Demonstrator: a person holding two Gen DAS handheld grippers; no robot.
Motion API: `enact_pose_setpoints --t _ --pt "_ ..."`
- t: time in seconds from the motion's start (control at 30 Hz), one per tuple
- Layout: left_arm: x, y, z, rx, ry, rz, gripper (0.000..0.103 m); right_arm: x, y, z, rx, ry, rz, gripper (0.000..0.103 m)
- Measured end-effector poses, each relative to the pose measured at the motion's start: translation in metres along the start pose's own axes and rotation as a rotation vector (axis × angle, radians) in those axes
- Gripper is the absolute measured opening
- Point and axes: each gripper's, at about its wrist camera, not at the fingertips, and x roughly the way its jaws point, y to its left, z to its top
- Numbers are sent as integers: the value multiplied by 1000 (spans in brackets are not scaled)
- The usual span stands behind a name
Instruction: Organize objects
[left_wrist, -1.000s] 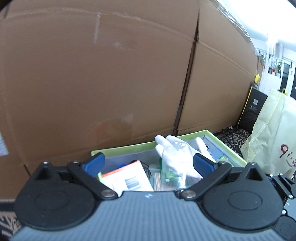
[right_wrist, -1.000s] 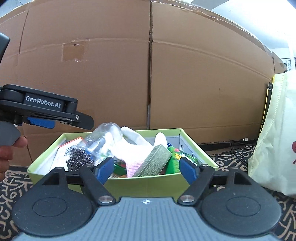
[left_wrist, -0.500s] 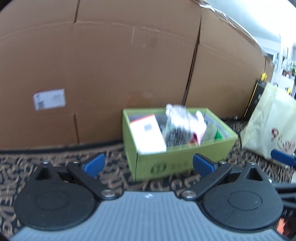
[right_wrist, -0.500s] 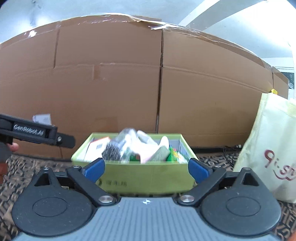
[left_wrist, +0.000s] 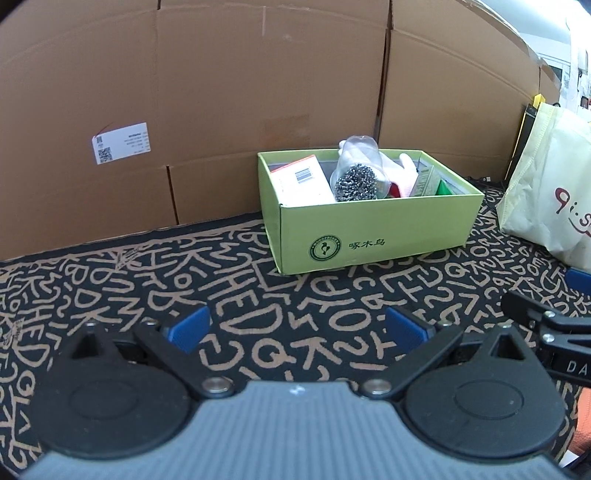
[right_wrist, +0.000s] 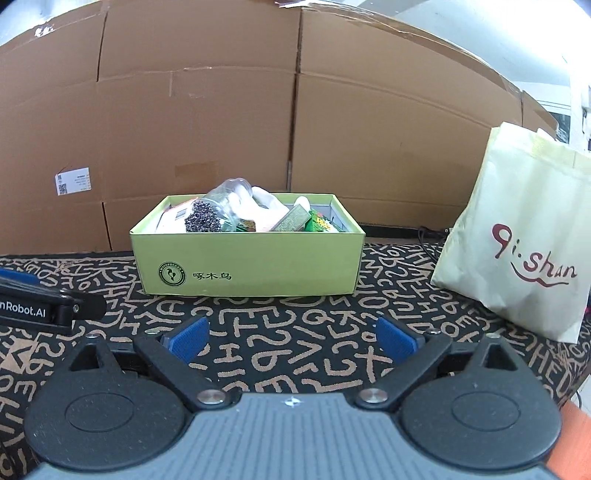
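Green box (right_wrist: 255, 258) printed 啄木鸟 is sitting beside a "qi·shan" bag (right_wrist: 524, 258).
Both the left gripper (left_wrist: 297, 326) and right gripper (right_wrist: 291, 338) are gaping empty, well short of it.

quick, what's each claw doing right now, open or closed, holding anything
Left claw: open, nothing between its fingers.
Right claw: open and empty, jaws have just been opening.

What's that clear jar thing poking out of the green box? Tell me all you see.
The clear plastic jar lies tilted in the green box, its base rising above the rim. Dark metallic scouring wool fills its lower end. It leans on a white glove, beside a white carton. Nothing grips it.
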Motion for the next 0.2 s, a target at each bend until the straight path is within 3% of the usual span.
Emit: enact_pose_setpoints --t 0.2 --pt "0 0 -3 7 3 -1 103 4 6 0 1 7 -6 100"
